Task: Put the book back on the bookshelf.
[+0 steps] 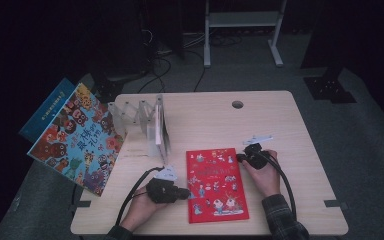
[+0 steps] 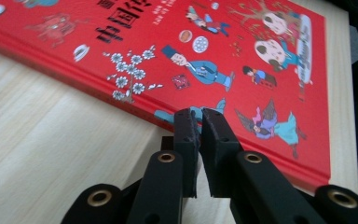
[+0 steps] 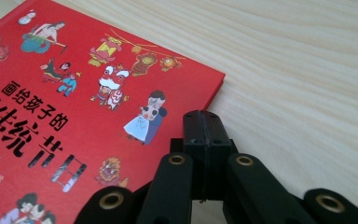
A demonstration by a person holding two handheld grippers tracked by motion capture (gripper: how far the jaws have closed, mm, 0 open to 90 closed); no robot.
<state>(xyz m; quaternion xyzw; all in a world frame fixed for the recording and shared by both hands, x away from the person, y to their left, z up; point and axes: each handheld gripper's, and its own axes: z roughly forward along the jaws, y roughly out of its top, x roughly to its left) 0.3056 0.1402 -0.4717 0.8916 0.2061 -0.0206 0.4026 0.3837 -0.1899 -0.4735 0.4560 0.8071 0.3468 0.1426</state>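
High view: flat red hardcover picture book (image 1: 216, 183) lies on the pale wooden table (image 1: 290, 125), between 2 clenched, empty grippers, left gripper (image 1: 186, 192) and right gripper (image 1: 239, 157), at its side edges

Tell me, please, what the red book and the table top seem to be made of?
Red book: probably a hardcover, printed paper over stiff board; the cover looks flat, thick at the edge, with a slight sheen. Table: pale wood or a wood-look laminate; it shows long grain lines and a matte surface.
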